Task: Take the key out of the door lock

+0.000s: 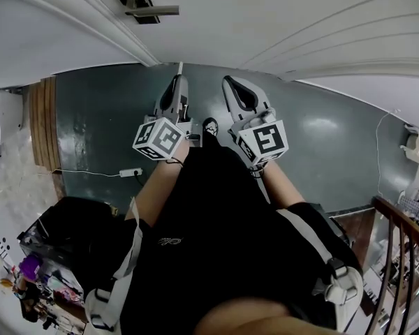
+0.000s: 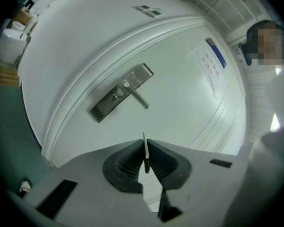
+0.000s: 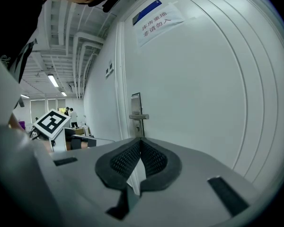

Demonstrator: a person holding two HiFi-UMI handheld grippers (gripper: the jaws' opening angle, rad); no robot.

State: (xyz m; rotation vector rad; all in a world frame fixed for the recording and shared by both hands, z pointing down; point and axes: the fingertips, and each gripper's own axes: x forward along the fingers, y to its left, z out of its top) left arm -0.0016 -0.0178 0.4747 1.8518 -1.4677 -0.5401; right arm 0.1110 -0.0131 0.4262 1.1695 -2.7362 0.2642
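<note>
You face the white door [image 2: 180,117], with its silver lock plate [image 2: 106,105] and lever handle [image 2: 139,98] set near the door's edge. Your left claw [image 2: 146,143] is pinched tight on the key [image 2: 145,157]; the thin blade stands edge-on between the pads, out in front of the lock plate and well apart from it. Your right claw [image 3: 140,145], beside the left one and also pointed toward the lock plate, is closed with nothing between its pads.

The grey-green floor [image 1: 335,138] carries a white power strip [image 1: 130,172], its cable [image 1: 91,172] trailing left.
</note>
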